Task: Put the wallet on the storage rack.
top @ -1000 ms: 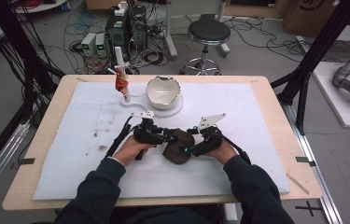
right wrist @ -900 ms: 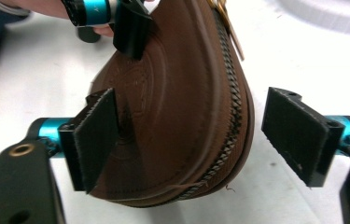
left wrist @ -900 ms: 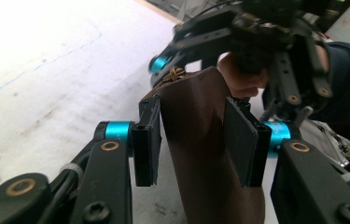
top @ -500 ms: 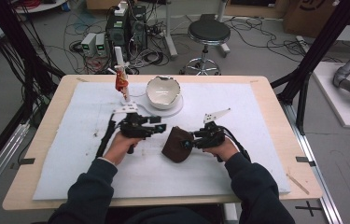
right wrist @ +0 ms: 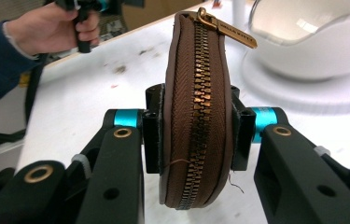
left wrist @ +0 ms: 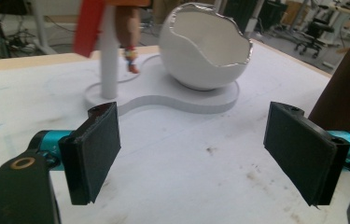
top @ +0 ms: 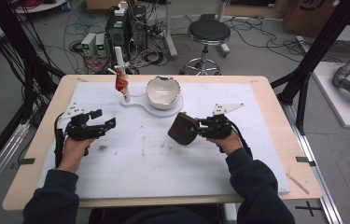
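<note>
Coin pouch handed over to right gripper

Coin pouch [right wrist: 196, 116], brown and zipped, sits clamped edge-on between the right gripper's [top: 199, 129] fingers, just in front of the eggshell bowl [top: 163, 92]. Left gripper [top: 103, 120] has just opened wide, holding nothing, well left of the bowl. Judged step: transfer done. Next move calls for carrying the pouch toward the bowl.

Dark navy sleeves, black tongs with turquoise fittings

The person wore dark navy long sleeves [top: 252, 179]. The left tongs [left wrist: 196, 154] had 2 flat black rubbery pads [left wrist: 95, 151] on turquoise metal pins, black linkage arms and brass-coloured rivets. The right tongs [right wrist: 196, 128] matched, with small screws in the pad mounts. A grey 3-cornered plate [top: 227, 108] topped them, and black cables [top: 59, 140] trailed behind.
</note>
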